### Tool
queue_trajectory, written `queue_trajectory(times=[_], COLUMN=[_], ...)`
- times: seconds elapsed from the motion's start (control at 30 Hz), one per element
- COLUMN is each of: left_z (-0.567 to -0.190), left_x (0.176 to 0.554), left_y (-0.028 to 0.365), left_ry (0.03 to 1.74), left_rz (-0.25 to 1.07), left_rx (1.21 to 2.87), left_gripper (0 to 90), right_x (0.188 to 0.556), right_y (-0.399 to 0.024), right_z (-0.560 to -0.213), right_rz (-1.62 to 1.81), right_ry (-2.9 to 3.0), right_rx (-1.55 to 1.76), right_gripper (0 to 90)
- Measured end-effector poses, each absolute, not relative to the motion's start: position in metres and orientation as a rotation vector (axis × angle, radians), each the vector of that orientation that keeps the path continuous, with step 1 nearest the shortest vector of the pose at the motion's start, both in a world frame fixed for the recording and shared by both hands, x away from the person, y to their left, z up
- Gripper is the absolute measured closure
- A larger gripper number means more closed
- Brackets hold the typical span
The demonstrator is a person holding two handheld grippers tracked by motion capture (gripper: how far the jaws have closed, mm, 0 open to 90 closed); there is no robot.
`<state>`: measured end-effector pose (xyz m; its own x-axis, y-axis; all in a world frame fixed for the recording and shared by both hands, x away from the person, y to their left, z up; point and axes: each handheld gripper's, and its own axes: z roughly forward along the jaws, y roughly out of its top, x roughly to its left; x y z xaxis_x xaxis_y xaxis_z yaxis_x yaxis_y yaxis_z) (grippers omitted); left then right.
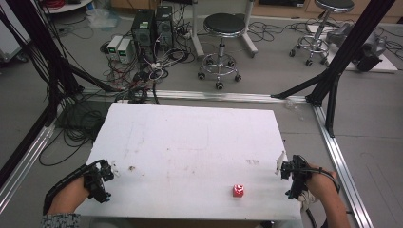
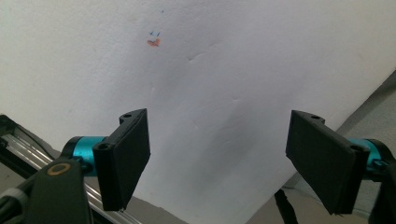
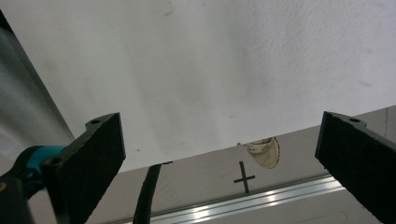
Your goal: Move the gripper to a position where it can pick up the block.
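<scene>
On the white counter [image 1: 190, 142], a small red cube [image 1: 238, 190] sits near the front edge, closer to the right tongs [image 1: 280, 166] than the left tongs [image 1: 113, 168]. Both tongs are spread wide with nothing between them, one at each front corner.

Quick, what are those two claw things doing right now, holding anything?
Left gripper: open, holding nothing, over the white table.
Right gripper: open, holding nothing, at the table's edge.
</scene>
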<state>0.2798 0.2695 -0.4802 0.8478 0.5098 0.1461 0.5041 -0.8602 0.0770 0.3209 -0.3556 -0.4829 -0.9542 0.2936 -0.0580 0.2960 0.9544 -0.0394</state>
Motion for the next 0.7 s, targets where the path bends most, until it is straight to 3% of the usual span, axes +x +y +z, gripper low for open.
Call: queue_trajectory(times=[0.23, 0.7], left_z=[-0.481, -0.479], left_x=[0.280, 0.280], left_y=[0.269, 0.268], left_ry=[0.822, 0.808], left_rz=[0.252, 0.262], left_rx=[2.983, 2.985], left_gripper=[22.1, 22.1], right_x=[0.329, 0.327], right_y=[-0.344, -0.272], right_z=[-0.473, -0.465], right_rz=[-0.156, -0.076], right_ry=[3.069, 3.122], right_rx=[0.309, 0.067], right_gripper=[0.7, 0.7])
